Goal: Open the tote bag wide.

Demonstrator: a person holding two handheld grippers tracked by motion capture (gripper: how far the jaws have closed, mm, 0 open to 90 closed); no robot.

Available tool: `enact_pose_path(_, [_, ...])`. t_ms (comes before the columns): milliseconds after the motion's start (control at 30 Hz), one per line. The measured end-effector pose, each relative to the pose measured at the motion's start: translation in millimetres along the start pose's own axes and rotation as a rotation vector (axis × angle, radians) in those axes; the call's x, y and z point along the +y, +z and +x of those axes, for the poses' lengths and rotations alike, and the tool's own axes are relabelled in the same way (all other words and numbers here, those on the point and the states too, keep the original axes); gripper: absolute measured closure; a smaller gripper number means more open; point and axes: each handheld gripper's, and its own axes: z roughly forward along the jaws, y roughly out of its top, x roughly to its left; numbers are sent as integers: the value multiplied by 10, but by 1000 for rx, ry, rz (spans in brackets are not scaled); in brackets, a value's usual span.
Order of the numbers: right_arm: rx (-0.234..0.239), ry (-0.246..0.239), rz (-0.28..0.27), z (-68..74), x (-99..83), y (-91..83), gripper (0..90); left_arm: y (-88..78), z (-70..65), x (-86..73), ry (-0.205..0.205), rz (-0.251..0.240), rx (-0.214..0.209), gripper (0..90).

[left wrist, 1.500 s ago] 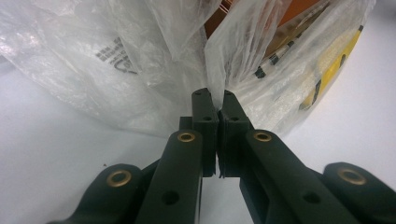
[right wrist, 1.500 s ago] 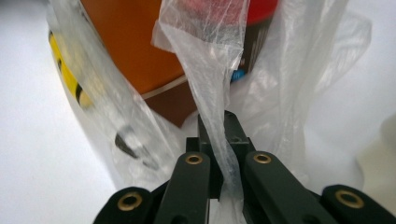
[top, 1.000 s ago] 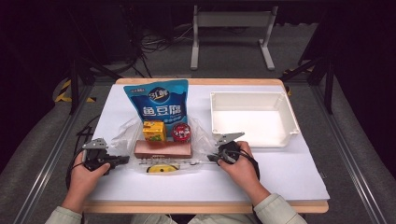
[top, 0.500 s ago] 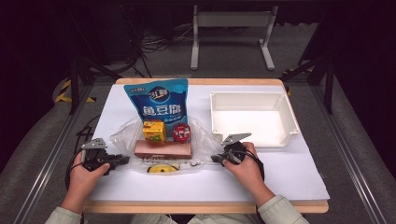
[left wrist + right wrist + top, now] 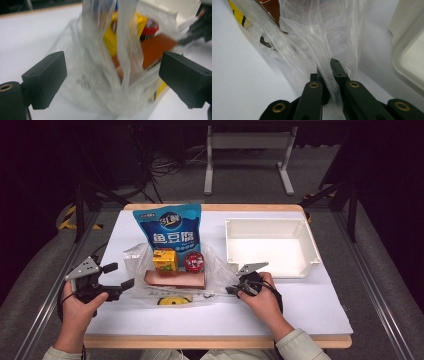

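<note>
Overhead, I see a white-covered table (image 5: 310, 305) with a wooden edge, on grey floor in a dark room with a metal stand (image 5: 248, 155) behind. The clear plastic bag (image 5: 212, 265) lies near the middle, holding a yellow carton (image 5: 164, 260), a red-lidded tub (image 5: 193, 262) and a brown pack (image 5: 175, 279); a blue snack bag (image 5: 171, 232) stands behind, a white bin (image 5: 270, 245) to the right. My left gripper (image 5: 124, 276) sits beside the bag's left end, jaws having just been opening.

In the left gripper view the jaws stand wide apart, blurred plastic between them untouched, the contents smeared.

In the right gripper view my right gripper (image 5: 329, 67) is clamped on a twisted strip of the bag; the bin's rim is cut off at right.
</note>
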Motion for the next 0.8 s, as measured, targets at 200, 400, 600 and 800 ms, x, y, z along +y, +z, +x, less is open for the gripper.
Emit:
enact_pose_path(200, [-4,-6,2,10,2,0,878,-58,-49,290,21,-77,-8,99])
enact_pose_path(400, [-3,-8,2,10,3,1,877,50,-47,421,54,-73,-23,328])
enact_pose_path(600, [1,-15,4,17,3,-1,874,98,-5,312,75,-4,-29,884])
enact_pose_path(800, [2,-14,4,17,2,-2,873,161,66,64,31,113,-12,900])
